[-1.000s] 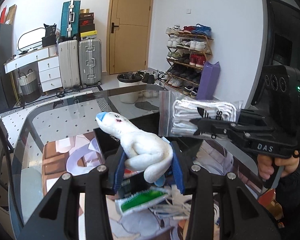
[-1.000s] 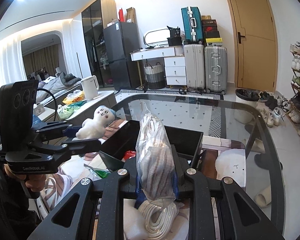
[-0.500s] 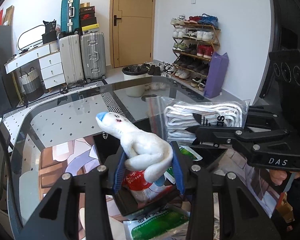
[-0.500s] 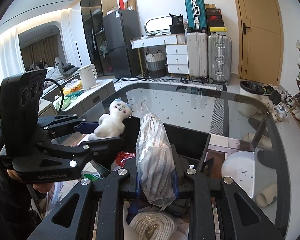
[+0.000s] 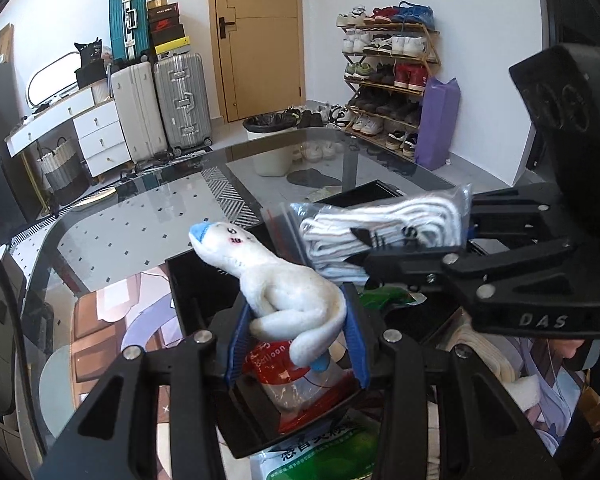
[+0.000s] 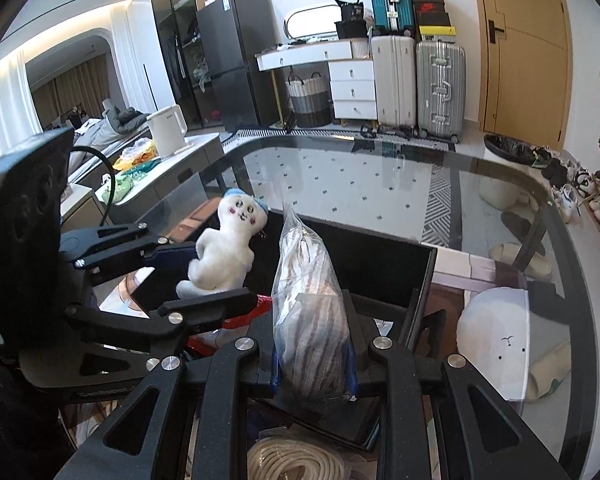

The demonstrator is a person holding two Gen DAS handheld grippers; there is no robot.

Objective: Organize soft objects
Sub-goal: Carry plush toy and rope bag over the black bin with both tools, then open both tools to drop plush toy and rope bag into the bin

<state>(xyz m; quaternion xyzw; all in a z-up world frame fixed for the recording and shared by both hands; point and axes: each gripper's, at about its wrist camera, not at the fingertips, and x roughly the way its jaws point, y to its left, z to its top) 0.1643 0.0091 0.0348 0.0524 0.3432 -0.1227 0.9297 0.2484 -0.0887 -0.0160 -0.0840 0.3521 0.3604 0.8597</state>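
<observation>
**Both loads poised above the black bin**

Left wrist: left gripper [image 5: 296, 340] clamps the plush toy [image 5: 284, 292], head toward 11 o'clock; black bin [image 5: 196, 280] directly beneath.

Right wrist: right gripper [image 6: 312, 364] pinches the bagged socks [image 6: 308, 312] upright; the bin lies at 12 o'clock.

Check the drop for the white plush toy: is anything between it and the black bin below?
Nothing visible blocks it. The white plush toy, clamped in the left gripper, hangs over the black rectangular bin; a red-printed bag already lies inside, directly beneath.
</observation>
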